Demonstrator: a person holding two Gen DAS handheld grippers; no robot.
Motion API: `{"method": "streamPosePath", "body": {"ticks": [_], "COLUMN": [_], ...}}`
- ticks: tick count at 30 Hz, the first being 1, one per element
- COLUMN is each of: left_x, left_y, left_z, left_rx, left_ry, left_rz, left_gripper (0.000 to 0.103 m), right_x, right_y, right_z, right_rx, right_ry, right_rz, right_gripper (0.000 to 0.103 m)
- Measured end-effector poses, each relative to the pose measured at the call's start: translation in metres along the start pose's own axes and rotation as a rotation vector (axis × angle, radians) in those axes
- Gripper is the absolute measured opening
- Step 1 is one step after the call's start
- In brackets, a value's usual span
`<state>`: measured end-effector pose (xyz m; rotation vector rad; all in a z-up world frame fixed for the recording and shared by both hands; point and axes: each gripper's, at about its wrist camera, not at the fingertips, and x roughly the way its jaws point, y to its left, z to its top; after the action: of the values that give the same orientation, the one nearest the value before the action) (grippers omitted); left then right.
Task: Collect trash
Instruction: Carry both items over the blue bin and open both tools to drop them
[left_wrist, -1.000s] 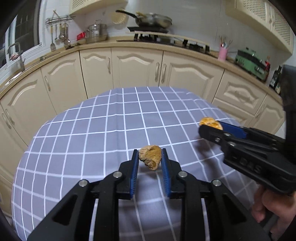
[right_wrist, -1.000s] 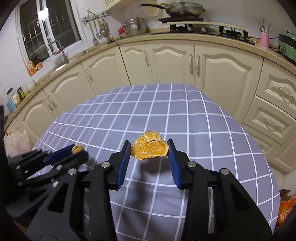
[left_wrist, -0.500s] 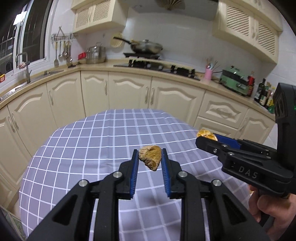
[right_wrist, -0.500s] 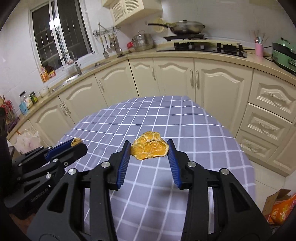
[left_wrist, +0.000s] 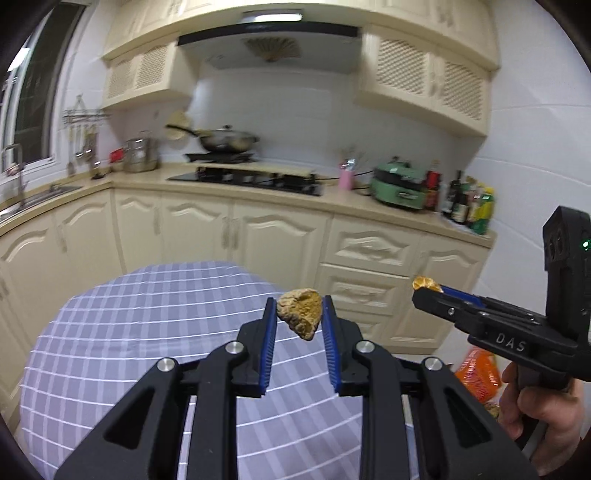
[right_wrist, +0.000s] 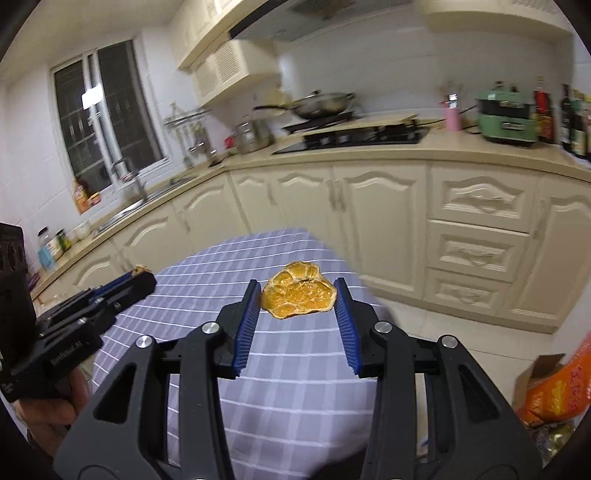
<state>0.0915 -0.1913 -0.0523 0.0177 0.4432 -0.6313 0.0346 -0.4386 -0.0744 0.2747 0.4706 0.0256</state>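
Round table (left_wrist: 122, 332) with grey checked cloth lies below both tongs. Left tongs (left_wrist: 299, 319) are clenched on a brown dried peel chunk (left_wrist: 300, 312), held clear above the table. Right tongs (right_wrist: 297, 297), at 3 o'clock of the left, grasp a flattened orange peel (right_wrist: 298, 290) by its edges, likewise off the cloth.

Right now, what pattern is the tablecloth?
The tablecloth is grey-lavender with a white grid check. It shows best in the right wrist view.
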Motion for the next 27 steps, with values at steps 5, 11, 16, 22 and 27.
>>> {"method": "streamPosePath", "body": {"ticks": [5, 11, 16, 22, 27], "left_x": [0.017, 0.065, 0.124, 0.184, 0.227], "left_y": [-0.055, -0.119, -0.176, -0.226, -0.253], "left_z": [-0.013, -0.05, -0.1, -0.162, -0.204], "left_rx": [0.049, 0.11, 0.168, 0.237, 0.279], "left_ry": [0.04, 0.177, 0.353, 0.547, 0.675], "left_rz": [-0.102, -0.233, -0.319, -0.382, -0.408], "left_gripper": [0.023, 0.023, 0.023, 0.023, 0.023], "right_x": [-0.026, -0.047, -0.043, -0.032, -0.022], "right_y": [-0.059, -0.153, -0.224, -0.272, -0.295], "right_z": [-0.018, -0.066, -0.125, -0.186, -0.216], "right_rx": [0.069, 0.216, 0.375, 0.53, 0.615], "right_ry": [0.017, 0.099, 0.21, 0.308, 0.35], "right_rz": [-0.119, -0.283, -0.378, -0.389, -0.374], "right_gripper": [0.04, 0.04, 0.04, 0.04, 0.04]}}
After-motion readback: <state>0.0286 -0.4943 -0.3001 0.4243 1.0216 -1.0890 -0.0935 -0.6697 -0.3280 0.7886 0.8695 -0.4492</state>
